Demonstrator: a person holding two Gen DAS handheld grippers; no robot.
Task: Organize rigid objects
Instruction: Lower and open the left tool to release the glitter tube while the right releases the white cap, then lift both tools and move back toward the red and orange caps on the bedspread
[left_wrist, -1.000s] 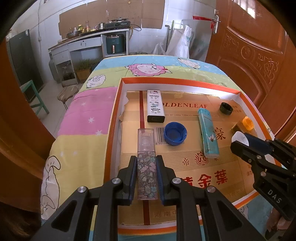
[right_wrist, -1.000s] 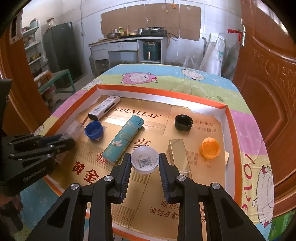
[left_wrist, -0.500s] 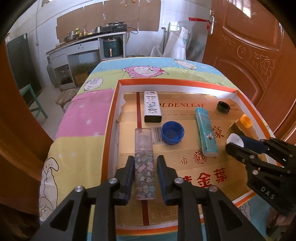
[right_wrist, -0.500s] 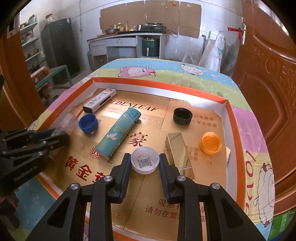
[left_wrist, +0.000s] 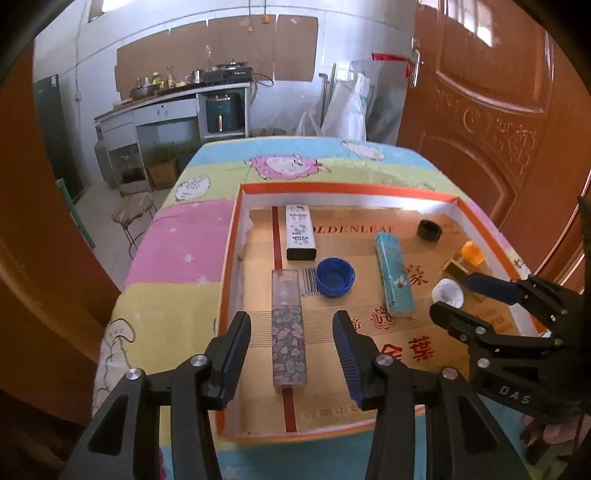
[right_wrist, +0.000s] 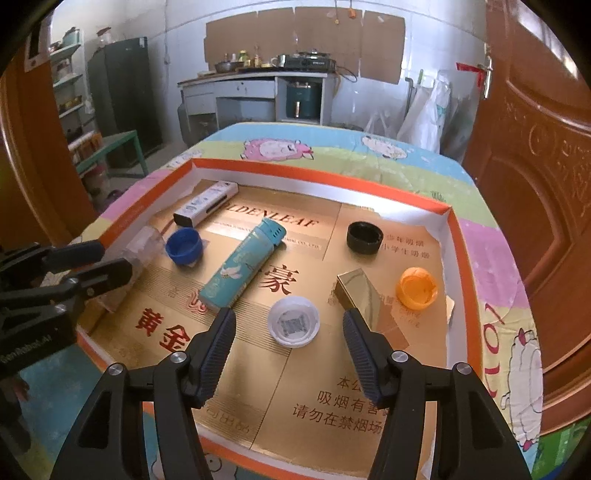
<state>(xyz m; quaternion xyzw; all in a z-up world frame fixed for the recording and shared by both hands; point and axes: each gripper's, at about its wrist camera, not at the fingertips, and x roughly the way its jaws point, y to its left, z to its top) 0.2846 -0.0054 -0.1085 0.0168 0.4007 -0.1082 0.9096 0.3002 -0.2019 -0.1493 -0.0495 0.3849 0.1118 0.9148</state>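
Note:
A floral case with a clear cap (left_wrist: 288, 332) lies flat in the orange-rimmed cardboard tray (left_wrist: 236, 236). My left gripper (left_wrist: 291, 336) is open, its jaws standing either side of the case without touching it. A white cap (right_wrist: 293, 321) lies on the tray floor between the open jaws of my right gripper (right_wrist: 290, 332), which also shows in the left wrist view (left_wrist: 458, 295). The left gripper shows at the left edge of the right wrist view (right_wrist: 88, 262).
In the tray also lie a teal tube (right_wrist: 243, 269), a blue cap (right_wrist: 184, 246), a black cap (right_wrist: 364, 238), an orange cap (right_wrist: 416, 288), a gold box (right_wrist: 364, 301) and a white box (right_wrist: 207, 203). A wooden door (right_wrist: 535, 147) stands at right.
Both grippers have opened. The left let go of the floral case and the right let go of the white cap; both objects now rest on the tray floor.

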